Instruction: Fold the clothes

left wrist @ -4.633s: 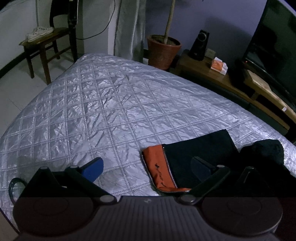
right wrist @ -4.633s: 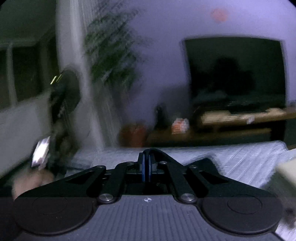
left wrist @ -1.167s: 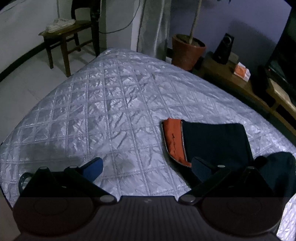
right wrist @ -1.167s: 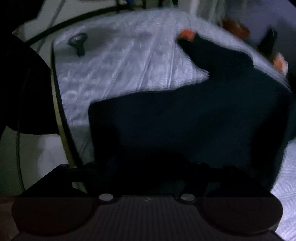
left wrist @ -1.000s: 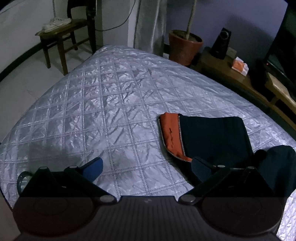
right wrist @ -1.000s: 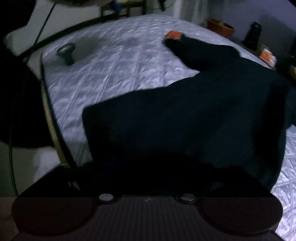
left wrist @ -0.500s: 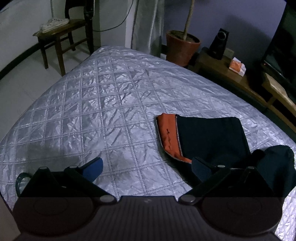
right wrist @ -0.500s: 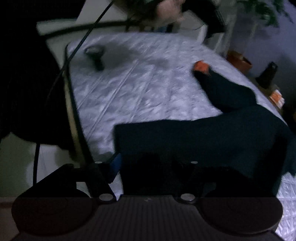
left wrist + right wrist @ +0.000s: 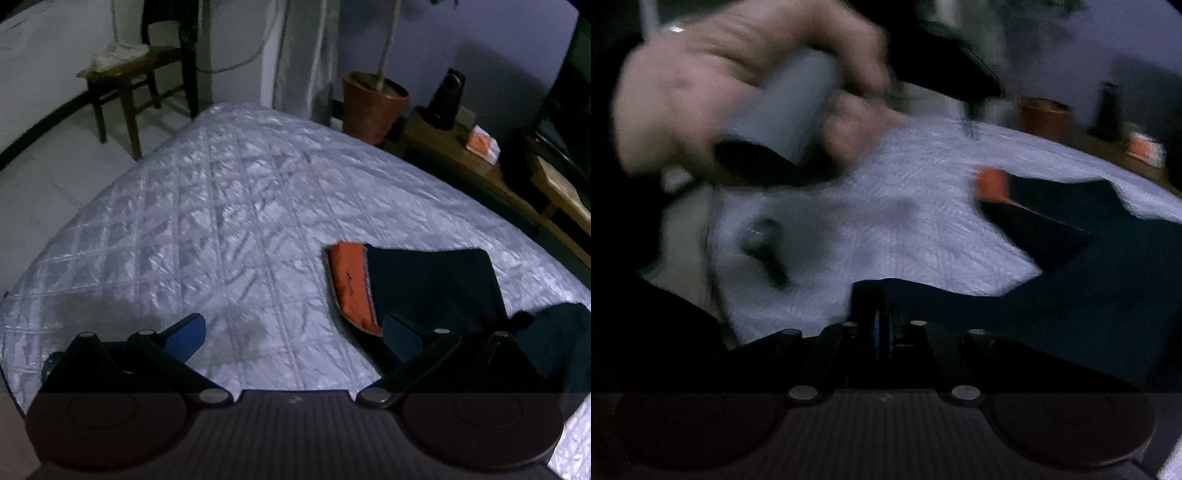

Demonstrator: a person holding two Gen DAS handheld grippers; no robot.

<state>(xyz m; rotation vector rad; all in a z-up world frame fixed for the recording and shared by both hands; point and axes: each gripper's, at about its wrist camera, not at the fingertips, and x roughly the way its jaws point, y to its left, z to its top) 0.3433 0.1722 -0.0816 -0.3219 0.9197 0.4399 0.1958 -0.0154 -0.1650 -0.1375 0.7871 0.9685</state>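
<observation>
Hovering over the silver quilted bedspread [image 9: 229,229], my left gripper [image 9: 291,332] has its 2 blue-padded fingers [image 9: 186,332] spread wide with nothing between them, only bare quilt below. The dark navy garment with an orange lining and a zipper edge [image 9: 428,280] lies on that bedspread toward its right side, the orange flap turned up at the garment's left end, and my left gripper's right finger sits just in front of the garment's near edge. My right gripper [image 9: 881,332] has just been closing, and its blue pads now stand almost together; dark cloth of the garment lies right at their tips, but the blur and the dim light keep me from telling whether they pinch it. Left of the garment in the right wrist view, my left hand [image 9: 713,99] wraps a grey handle above the bedspread, and a small dark object [image 9: 764,243] lies on the bedspread near its left edge.
</observation>
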